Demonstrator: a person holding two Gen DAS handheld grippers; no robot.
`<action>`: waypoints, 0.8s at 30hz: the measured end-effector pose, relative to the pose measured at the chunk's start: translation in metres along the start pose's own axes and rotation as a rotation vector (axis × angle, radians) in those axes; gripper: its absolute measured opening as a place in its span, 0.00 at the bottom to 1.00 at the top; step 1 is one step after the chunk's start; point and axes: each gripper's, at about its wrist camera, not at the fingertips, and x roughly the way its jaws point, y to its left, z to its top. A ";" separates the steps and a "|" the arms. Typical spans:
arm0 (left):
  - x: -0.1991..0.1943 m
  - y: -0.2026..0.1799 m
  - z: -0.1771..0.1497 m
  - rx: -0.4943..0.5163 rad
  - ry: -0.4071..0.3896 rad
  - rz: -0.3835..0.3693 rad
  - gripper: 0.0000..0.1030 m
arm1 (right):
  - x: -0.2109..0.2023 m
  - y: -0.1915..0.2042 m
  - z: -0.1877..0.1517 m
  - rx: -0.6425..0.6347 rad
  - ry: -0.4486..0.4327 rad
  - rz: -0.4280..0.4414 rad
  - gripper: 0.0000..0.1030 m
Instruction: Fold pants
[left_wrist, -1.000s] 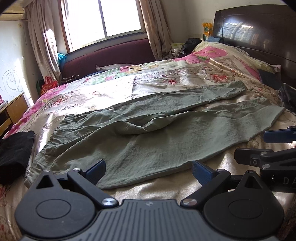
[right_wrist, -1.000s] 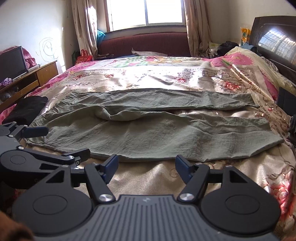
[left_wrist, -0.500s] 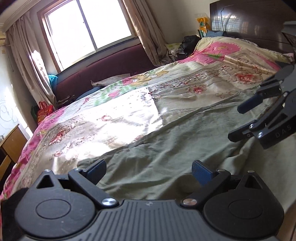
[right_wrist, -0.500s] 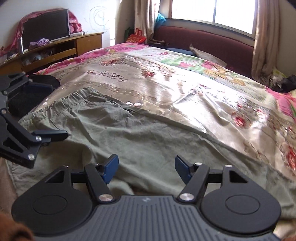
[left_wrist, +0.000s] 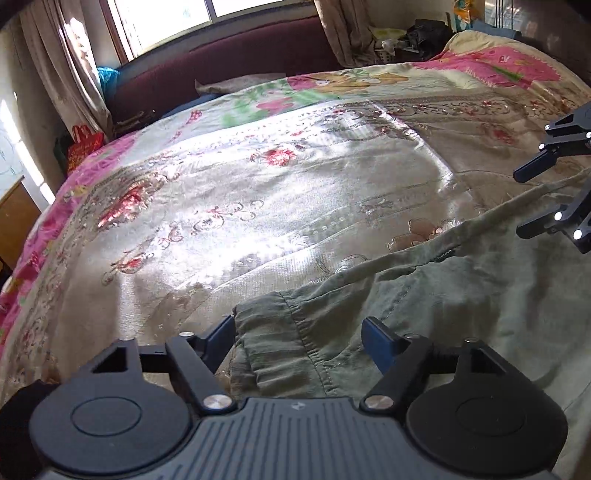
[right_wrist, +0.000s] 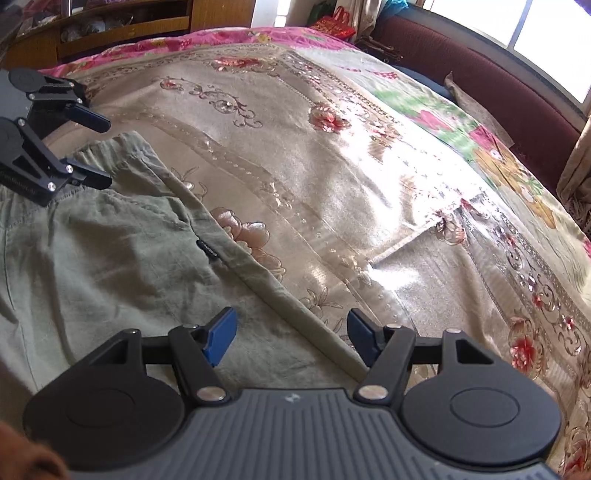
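Note:
Green pants (left_wrist: 461, 314) lie flat on the floral satin bedspread (left_wrist: 258, 203). My left gripper (left_wrist: 299, 339) sits low over their gathered waistband corner, which lies between the blue pads. Its jaws are closing, and the pads are not visibly pressing the cloth. My right gripper (right_wrist: 291, 332) stands open astride the pants' (right_wrist: 92, 258) far side edge, a little further along from the waistband. Each wrist view catches the other tool: the right gripper (left_wrist: 519, 205) at the right border, the left gripper (right_wrist: 108, 152) at the upper left.
A maroon couch (left_wrist: 240, 62) runs under the window beyond the bed, with curtains on both sides. Pillows (left_wrist: 498, 66) lie at the bed's head. A wooden cabinet (right_wrist: 110, 26) and a red bag (left_wrist: 83, 144) stand past the bed's foot. Dark cloth (left_wrist: 11, 424) lies nearby.
Both grippers swept across the pants from the near side to the far edge at the waist end and dropped close to the cloth. The left jaws narrowed. The right gripper rolled.

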 end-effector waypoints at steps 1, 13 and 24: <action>0.006 0.003 0.002 -0.004 0.019 -0.013 0.79 | 0.005 -0.003 0.002 -0.005 0.017 0.002 0.64; 0.034 0.009 0.004 0.084 0.083 -0.038 0.58 | 0.050 -0.016 0.013 -0.059 0.122 0.095 0.55; 0.024 0.031 0.007 -0.009 0.092 -0.050 0.31 | 0.026 0.002 0.007 -0.025 0.133 0.098 0.03</action>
